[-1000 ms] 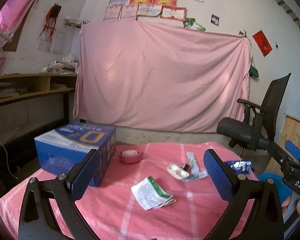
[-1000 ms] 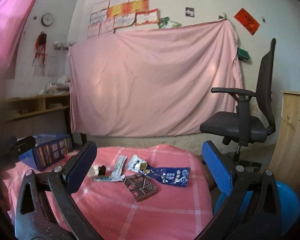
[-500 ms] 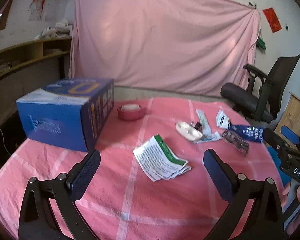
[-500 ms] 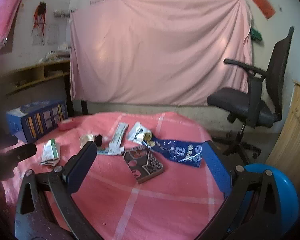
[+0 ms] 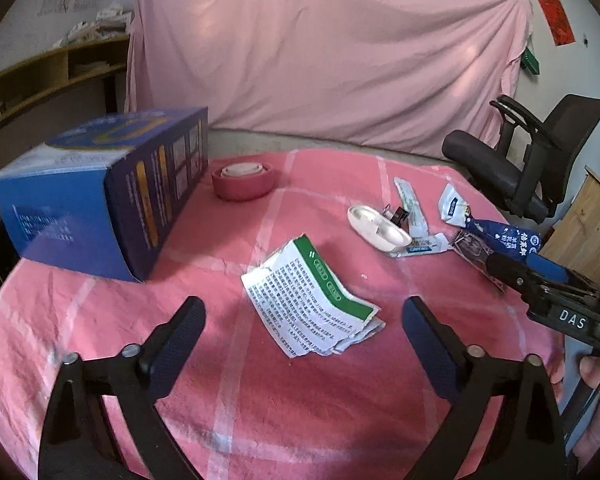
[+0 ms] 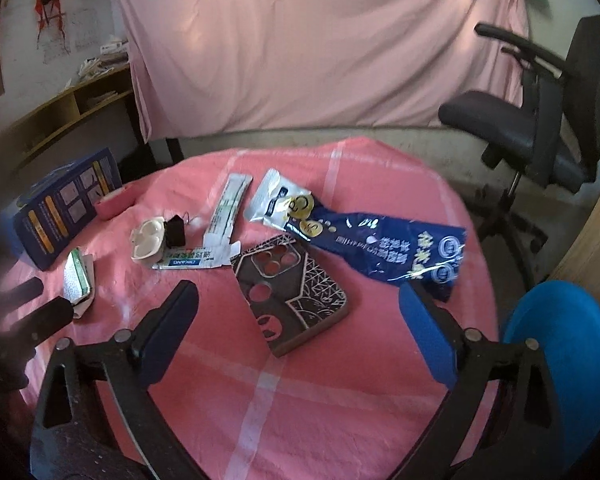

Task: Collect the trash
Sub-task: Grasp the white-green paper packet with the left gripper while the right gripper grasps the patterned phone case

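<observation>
A folded white leaflet with a green stripe (image 5: 312,312) lies on the pink checked tablecloth (image 5: 260,408). My left gripper (image 5: 302,334) hovers just before it, its jaws closing, pads clear of the paper. My right gripper (image 6: 298,314) stands open over a dark patterned phone case (image 6: 296,292). Beyond the case lie a blue foil wrapper (image 6: 380,248), a white sachet (image 6: 274,196), white strip wrappers (image 6: 228,208), a white plastic shell (image 6: 148,238) and a black clip (image 6: 175,230).
A blue carton (image 5: 100,192) stands at the table's left with a pink tape roll (image 5: 242,180) beside it. An office chair (image 6: 540,120) is off the far right edge. A blue round object (image 6: 560,340) sits low beside the table.
Both grippers have tipped downward and come closer to the table, so the trash fills more of each view. The left jaws stand slightly narrower than before.
</observation>
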Demonstrator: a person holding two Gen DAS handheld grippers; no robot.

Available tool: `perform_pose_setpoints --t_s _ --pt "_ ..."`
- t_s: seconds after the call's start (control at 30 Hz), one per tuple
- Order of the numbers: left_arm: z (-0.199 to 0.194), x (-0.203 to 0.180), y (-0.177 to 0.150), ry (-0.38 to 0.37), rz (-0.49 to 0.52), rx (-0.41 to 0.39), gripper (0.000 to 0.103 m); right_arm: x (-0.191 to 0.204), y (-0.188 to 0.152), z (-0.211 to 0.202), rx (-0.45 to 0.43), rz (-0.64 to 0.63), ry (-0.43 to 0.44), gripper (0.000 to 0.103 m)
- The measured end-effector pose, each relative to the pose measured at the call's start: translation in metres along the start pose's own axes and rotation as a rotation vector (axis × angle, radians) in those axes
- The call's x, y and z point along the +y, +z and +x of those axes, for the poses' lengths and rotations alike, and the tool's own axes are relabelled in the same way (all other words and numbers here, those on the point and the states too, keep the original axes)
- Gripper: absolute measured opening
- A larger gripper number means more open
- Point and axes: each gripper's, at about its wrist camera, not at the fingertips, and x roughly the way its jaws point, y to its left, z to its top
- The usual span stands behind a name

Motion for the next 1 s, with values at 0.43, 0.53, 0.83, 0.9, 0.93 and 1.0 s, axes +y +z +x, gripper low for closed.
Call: perform_pose_setpoints --t_s 0.43,0.53,0.83,0.9,0.93,1.0 --pt "0.010 0.004 0.003 0.019 -0.018 0.049 0.058 0.013 -0.003 0.021 0.113 -0.059 -0.028 0.092" --pt "0.011 0.004 0.004 0.008 -0.026 0.043 0.056 0.013 -0.004 0.017 0.103 -0.056 -0.019 0.081" --pt "-0.001 0.002 -0.003 -0.005 0.008 0.023 0.016 0.011 -0.011 0.000 0.059 -0.031 0.056 0.080" --pt "-0.002 0.000 -0.006 -0.006 0.016 0.027 0.016 0.011 -0.013 -0.003 0.051 -0.023 0.067 0.080" --pt "-0.002 -0.001 -0.006 -0.005 0.015 0.026 0.016 0.009 -0.013 -0.004 0.048 -0.018 0.072 0.080" --pt "-0.003 0.000 -0.006 -0.005 0.011 0.019 0.015 0.005 -0.013 -0.007 0.035 0.001 0.084 0.080"
